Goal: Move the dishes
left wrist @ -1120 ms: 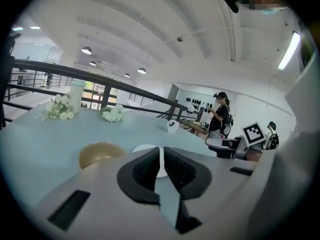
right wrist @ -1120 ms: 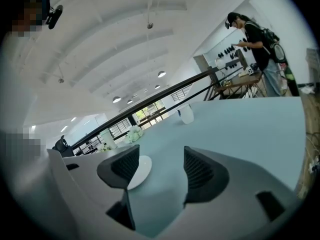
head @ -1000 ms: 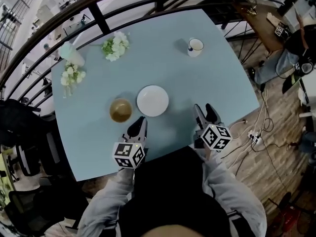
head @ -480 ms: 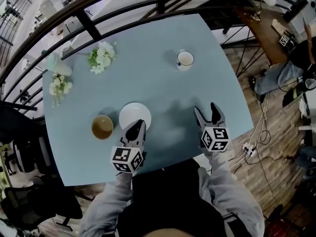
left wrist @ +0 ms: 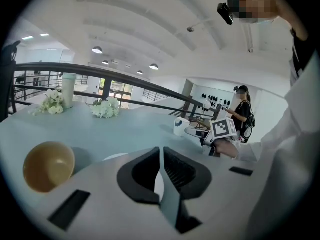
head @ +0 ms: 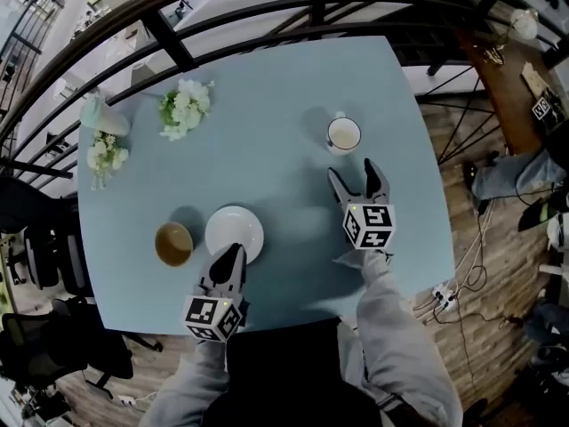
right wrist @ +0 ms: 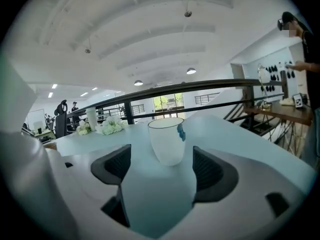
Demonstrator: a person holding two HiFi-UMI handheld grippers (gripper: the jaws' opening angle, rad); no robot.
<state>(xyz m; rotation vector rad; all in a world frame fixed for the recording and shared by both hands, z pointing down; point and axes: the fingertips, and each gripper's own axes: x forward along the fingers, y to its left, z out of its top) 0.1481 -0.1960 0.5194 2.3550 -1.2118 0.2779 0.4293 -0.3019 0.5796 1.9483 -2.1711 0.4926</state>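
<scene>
Right gripper [head: 353, 171] advanced, jaws opening, cup [head: 343, 134] ahead

The pale blue desk [head: 267, 78] is carrying a white plate [head: 235, 232], brown bowl [head: 173, 244], white mug [head: 343, 134] and white flowers [head: 185, 108].

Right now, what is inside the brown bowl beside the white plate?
The brown bowl looks empty: the head view shows a bare tan inside. In the left gripper view its near rim hides the near inner wall.
</scene>
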